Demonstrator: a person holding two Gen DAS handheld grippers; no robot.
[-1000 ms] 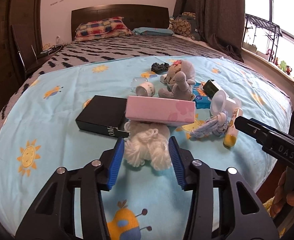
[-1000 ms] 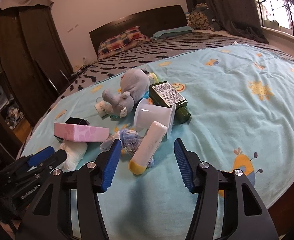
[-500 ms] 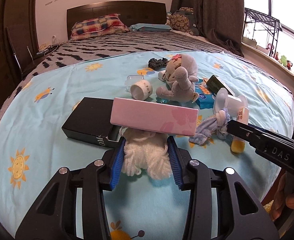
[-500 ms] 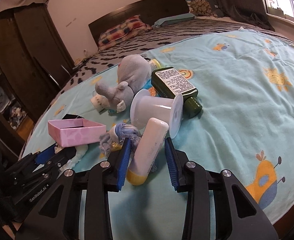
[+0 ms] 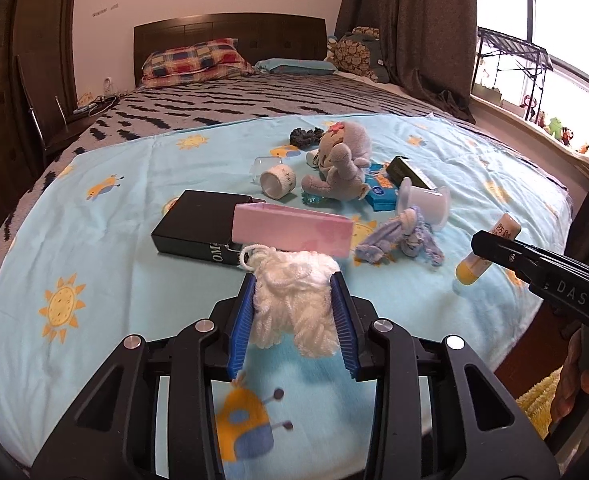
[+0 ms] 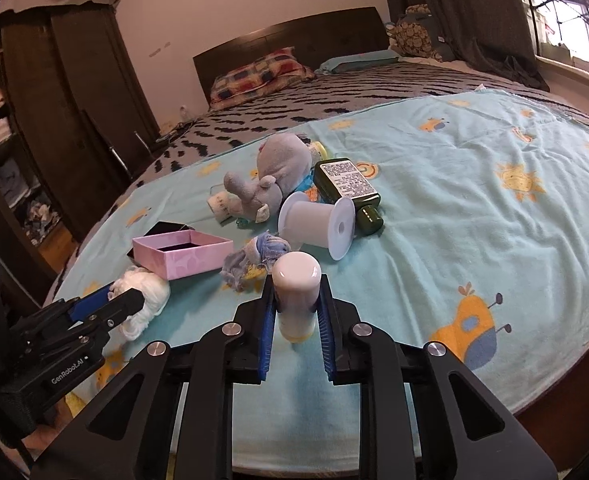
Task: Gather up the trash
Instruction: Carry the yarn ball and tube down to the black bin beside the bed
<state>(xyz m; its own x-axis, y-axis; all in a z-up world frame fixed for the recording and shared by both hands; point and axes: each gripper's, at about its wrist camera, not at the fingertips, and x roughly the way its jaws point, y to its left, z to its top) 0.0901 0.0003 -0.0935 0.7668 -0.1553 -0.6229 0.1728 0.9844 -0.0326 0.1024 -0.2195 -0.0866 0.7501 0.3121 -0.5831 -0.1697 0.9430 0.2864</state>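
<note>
Now, left fingers: the left gripper [image 5: 294, 312] is closing on a white yarn bundle [image 5: 294, 296]; both blue pads press its sides, and the fluff bulges out above and below them.
Right fingers: the right gripper [image 6: 294, 316] is closing on a white tube with a yellow end [image 6: 296, 292], pinched across its body with the rounded white end towards the camera.
Why held so: a side pinch suits both, I judge, since the yarn squashes and the tube is narrow enough to sit between the pads.
Position: both items appear lifted just clear of the blanket, though contact underneath is hard to tell.
Nearby clutter: a pink box [image 6: 182, 254] leans on a black box [image 5: 198, 226]; a blue-grey rag [image 5: 402, 236] lies between them and a white spool [image 6: 318, 224].
Further out: a grey plush elephant [image 5: 342, 168], a dark green bottle [image 6: 348, 192] and a small white roll [image 5: 276, 182].
Surface: a bed with a light blue blanket [image 6: 494, 216] printed with suns, over a striped cover.
Room: dark headboard, plaid pillow, wardrobe, curtains, bright window.
</note>
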